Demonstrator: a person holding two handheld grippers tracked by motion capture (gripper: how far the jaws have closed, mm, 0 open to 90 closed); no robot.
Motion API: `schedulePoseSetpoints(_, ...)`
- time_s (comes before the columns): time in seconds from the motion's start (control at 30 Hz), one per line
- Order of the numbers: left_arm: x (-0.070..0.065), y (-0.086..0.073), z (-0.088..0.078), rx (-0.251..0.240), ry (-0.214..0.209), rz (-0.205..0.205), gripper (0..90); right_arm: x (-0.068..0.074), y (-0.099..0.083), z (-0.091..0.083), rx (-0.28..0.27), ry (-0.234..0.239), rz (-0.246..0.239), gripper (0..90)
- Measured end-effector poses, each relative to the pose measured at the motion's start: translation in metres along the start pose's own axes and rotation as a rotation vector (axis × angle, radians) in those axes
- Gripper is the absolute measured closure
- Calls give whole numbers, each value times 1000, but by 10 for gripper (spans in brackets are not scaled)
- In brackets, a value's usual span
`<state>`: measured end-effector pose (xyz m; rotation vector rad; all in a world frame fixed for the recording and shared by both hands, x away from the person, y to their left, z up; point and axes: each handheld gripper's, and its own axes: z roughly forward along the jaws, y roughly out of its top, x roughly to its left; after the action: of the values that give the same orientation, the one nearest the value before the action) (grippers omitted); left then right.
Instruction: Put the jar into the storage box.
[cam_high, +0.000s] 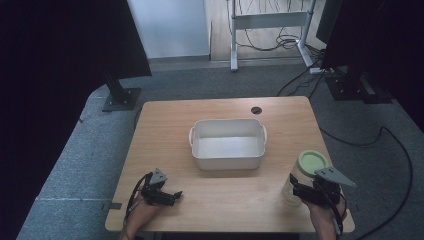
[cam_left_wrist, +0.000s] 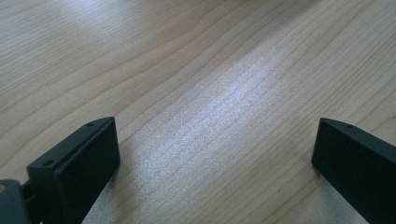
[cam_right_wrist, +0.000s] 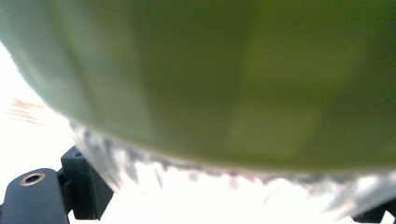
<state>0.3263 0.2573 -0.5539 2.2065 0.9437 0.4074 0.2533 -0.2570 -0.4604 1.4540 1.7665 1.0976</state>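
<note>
Nothing yet in the white bin (cam_high: 228, 150), standing empty mid-surface (cam_high: 165, 120). Green-lidded cup (cam_high: 303, 177) at the near right edge, gripped by the right tool (cam_high: 300, 192). Left tool (cam_left_wrist: 212, 163) spread wide, empty, low over bare wood; likely transfer still undone

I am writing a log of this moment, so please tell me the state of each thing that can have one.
White tub: upright in the middle of the table, empty.
Cup: upright near the right edge, closed with a green lid.
Left tool: low over bare wood, jaws wide open, holding nothing.
Right tool: at the cup's side; grip cannot be confirmed.
</note>
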Motion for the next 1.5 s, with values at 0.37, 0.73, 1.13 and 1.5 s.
schedulePoseSetpoints(0.37,0,0,0,-1,0,0,8,19,33,5,-6,16,-44,106)
schedulePoseSetpoints(0.73,0,0,0,-1,0,-1,8,44,69,20,-26,59,-60,106)
schedulePoseSetpoints(1.13,0,0,0,-2,0,-1,8,58,100,29,-34,99,-74,106)
schedulePoseSetpoints(1.5,0,0,0,-1,0,-1,8,69,125,37,-36,113,-94,106)
